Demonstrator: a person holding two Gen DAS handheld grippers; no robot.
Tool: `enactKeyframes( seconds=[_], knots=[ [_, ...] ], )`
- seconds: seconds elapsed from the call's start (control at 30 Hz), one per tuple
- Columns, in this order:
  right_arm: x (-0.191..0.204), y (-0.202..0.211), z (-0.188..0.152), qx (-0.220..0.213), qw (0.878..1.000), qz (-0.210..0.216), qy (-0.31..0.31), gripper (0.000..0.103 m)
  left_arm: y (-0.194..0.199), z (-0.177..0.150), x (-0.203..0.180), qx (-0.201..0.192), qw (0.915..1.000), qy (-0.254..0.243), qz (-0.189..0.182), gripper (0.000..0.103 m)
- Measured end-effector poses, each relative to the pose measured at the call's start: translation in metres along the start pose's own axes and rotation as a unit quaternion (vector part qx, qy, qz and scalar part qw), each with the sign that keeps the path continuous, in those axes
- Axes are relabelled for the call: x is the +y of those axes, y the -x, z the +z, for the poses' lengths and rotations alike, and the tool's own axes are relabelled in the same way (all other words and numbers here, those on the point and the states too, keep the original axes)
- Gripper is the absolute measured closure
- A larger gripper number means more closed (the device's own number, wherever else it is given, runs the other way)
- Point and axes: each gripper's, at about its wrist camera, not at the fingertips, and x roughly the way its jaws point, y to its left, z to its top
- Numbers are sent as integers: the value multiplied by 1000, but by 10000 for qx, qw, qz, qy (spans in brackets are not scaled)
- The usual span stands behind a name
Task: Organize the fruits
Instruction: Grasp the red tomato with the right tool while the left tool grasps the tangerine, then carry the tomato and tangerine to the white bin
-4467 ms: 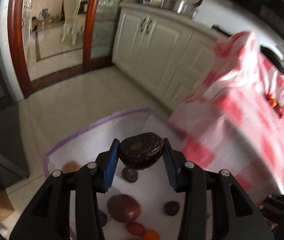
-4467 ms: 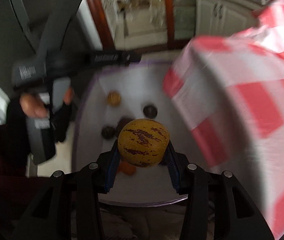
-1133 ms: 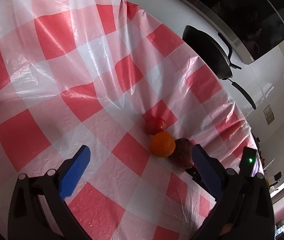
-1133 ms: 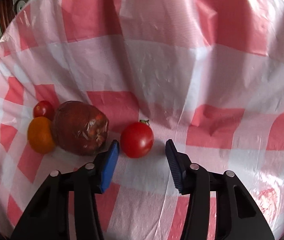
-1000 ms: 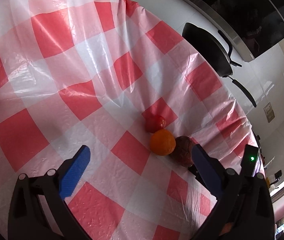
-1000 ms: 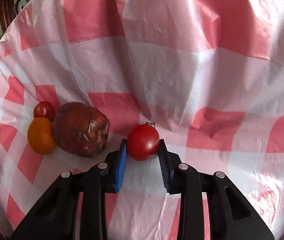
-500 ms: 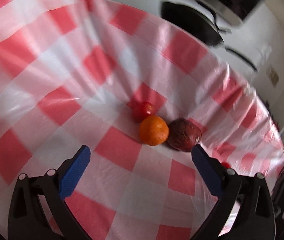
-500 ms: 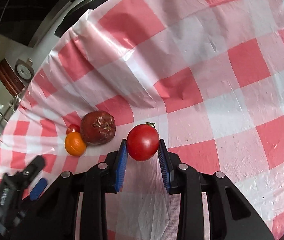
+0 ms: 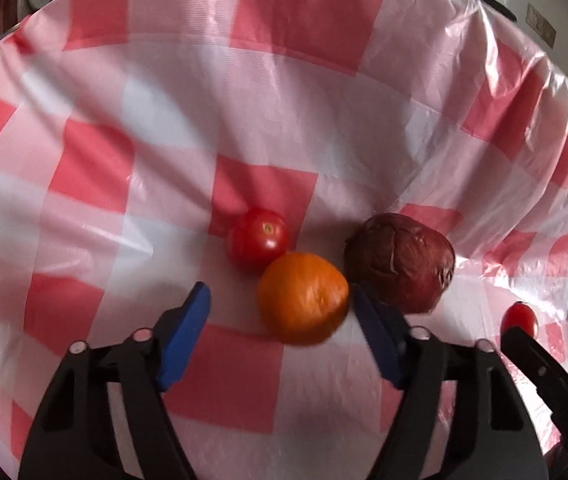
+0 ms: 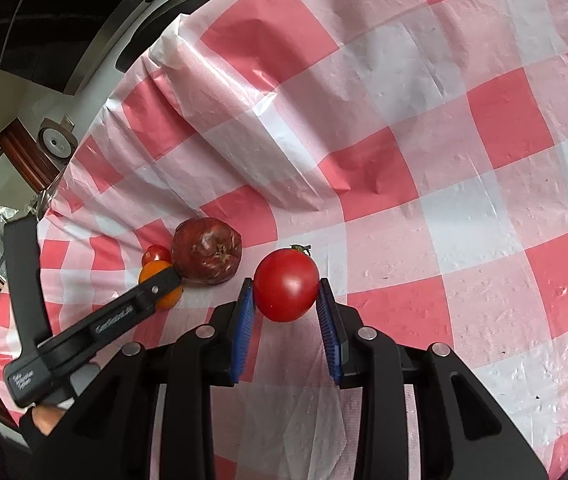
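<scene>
Soft daylight, glare on the tablecloth (image 9: 483, 92) — left view blurred, edges bowed.

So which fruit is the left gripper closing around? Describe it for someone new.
On the red-and-white checked tablecloth three fruits huddle together. The orange sits nearest the camera, between the closing left gripper fingers: it alone is orange, beside a red tomato and a dark wrinkled fruit.

Small white lettering on left gripper (image 10: 160, 284), too blurred to read
</scene>
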Motion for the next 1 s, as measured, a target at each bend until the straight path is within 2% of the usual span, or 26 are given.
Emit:
enactKeyframes(
  seconds=[0.1,0.23,0.33,0.47,0.53,0.67,0.73,0.9,1.0],
  knots=[
    [0,-1,0,27,10000,6,21,71,-6,2,-1,99,9999,-60,-28,40],
    [1,-3,0,43,10000,4,25,71,-8,2,-4,103,9996,-206,-168,58],
    [1,-3,1,35,10000,19,14,71,-1,-2,-5,-28,9996,-227,-171,59],
    [0,-2,1,28,10000,75,-5,71,26,-15,10,-323,9988,226,-287,59],
    [-1,-1,1,14,10000,90,-18,71,48,-27,19,-465,9963,579,-431,59],
    [-1,-1,0,8,10000,95,-18,71,84,-63,21,-675,9950,686,-272,59],
    [-2,0,0,-8,9999,110,-28,71,104,-89,25,-696,9930,879,-385,59],
    [-4,0,0,-26,9999,123,-60,71,123,-129,28,-693,9905,1084,-476,59],
    [-4,0,0,-24,9999,132,-73,71,130,-134,30,-778,9887,1185,-488,59]
  ],
)
